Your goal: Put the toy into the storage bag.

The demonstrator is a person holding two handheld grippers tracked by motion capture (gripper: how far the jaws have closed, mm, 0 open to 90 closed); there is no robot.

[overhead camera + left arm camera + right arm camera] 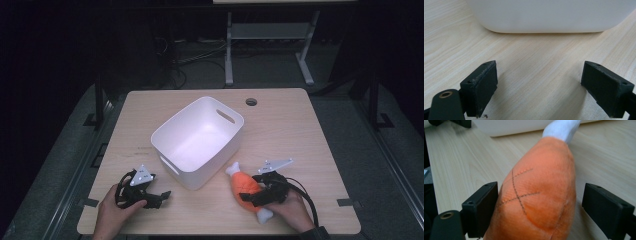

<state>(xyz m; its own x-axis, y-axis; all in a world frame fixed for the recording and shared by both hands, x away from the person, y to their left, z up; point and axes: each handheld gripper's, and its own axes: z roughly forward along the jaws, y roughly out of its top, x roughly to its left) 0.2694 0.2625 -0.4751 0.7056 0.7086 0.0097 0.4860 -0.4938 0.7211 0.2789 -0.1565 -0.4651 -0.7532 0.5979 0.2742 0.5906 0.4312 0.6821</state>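
Observation:
An orange plush drumstick [245,184] with white ends lies on the wooden table [285,130], just right of a white plastic bin [200,176]. My right gripper [250,189] straddles its orange body. In the right gripper view the toy [541,195] fills the space between the jaws; it touches the left pad [485,207], and a gap shows at the right pad [604,207], so the gripper [540,207] is open. My left gripper [161,197] rests on the table at the front left, open and empty. Its view [539,85] faces the bin's wall [549,15] a short way ahead.
The bin is empty, stands at an angle in the table's middle and has handle slots. A round cable hole [251,102] lies near the far edge. Beyond the table stand a metal frame [229,50] and floor cables. Bare wood stretches to the far right.

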